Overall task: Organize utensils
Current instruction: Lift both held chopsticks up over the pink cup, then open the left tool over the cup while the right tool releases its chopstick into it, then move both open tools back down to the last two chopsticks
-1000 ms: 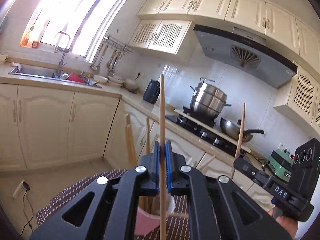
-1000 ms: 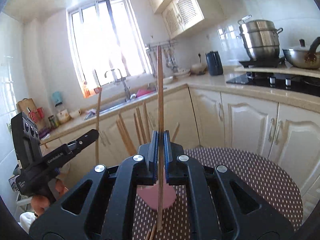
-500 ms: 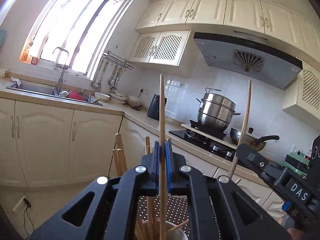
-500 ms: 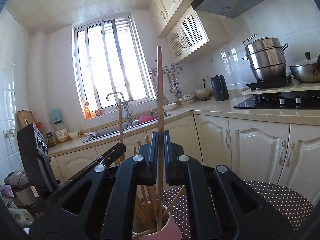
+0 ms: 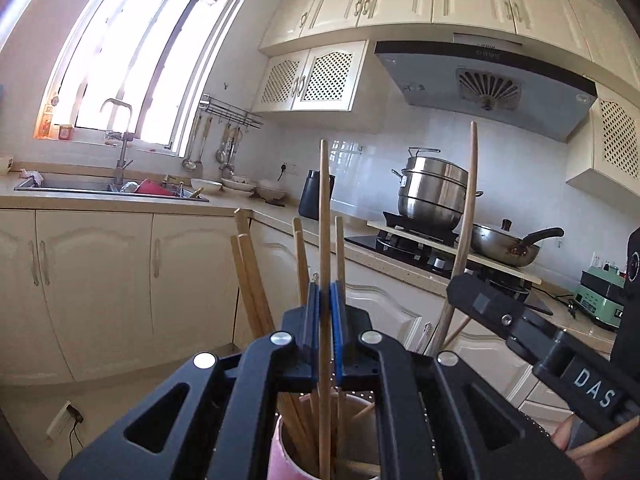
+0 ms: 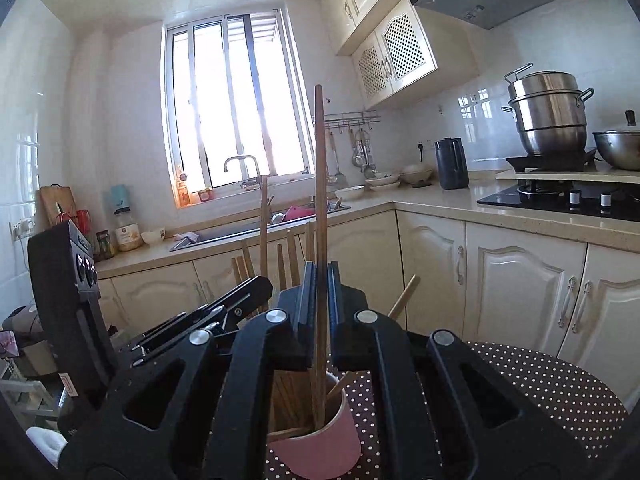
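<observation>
Both grippers are clamping a chopstick each, upright over the pink cup: left gripper with its chopstick, right gripper with its own chopstick. Tips are entering among the sticks already inside; they'd best be lowering straight, releasing only once seated. Beyond, the sink is gleaming.

Pink cup, tan sticks, lots of cream

The cup is pink, stuffed with light tan wooden chopsticks. The tablecloth is dark brown with white polka dots. Left gripper is black with blue pads, right gripper all black. Cabinets cream, kettle black, steamer pot shiny silver.
</observation>
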{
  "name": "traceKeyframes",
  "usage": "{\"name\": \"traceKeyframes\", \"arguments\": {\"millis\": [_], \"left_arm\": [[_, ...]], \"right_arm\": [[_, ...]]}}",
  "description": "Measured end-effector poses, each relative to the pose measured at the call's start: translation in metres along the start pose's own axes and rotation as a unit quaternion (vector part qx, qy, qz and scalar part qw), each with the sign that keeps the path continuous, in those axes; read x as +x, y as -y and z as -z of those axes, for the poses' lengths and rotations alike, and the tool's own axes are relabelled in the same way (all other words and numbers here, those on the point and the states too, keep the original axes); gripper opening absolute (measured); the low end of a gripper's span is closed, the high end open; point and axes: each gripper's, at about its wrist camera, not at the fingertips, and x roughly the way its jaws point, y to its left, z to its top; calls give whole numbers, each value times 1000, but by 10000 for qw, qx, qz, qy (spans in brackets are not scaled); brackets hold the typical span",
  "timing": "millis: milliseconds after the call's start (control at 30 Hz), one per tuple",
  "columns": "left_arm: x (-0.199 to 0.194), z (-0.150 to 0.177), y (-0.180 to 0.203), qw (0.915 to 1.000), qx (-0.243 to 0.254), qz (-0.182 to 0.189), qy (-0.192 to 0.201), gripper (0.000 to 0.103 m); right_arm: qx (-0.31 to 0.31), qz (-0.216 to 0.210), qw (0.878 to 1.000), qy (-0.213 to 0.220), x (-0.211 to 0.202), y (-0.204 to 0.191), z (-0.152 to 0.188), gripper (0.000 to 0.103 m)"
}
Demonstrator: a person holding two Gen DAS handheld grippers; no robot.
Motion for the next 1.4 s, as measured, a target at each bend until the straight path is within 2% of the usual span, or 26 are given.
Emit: {"name": "traceKeyframes", "arguments": {"millis": [267,333,367,400,500,833,1133,1267,1333,1400], "left_arm": [[-19,7,2,9997,112,75,-214,6],[-26,7,3,9997,118,84,-212,13],[-30,7,3,9997,142,43,-193,26],[-33,6,4,9997,170,1,-169,30],[-44,3,6,9996,231,-27,-163,30],[-91,-9,15,9995,243,-170,-111,35],[-131,-4,29,9980,380,-373,-327,41],[-146,4,38,9961,558,-456,-508,45],[-151,9,40,9952,598,-472,-616,46],[-156,15,42,9937,661,-529,-734,53]], "right_arm": [[-55,145,9995,-274,-11,-5,16,6],[-55,206,9994,-275,-16,-6,15,7],[-43,208,9993,-293,-18,-6,13,7],[-35,231,9992,-309,-21,-7,12,10],[23,278,9993,-254,-32,-9,8,16],[98,386,9991,-175,-75,-20,-1,16],[-22,464,9984,-335,-118,-37,4,17],[-64,562,9972,-480,-133,-42,13,30],[-95,638,9963,-573,-139,-45,18,45],[-146,681,9953,-673,-144,-47,23,45]]}}
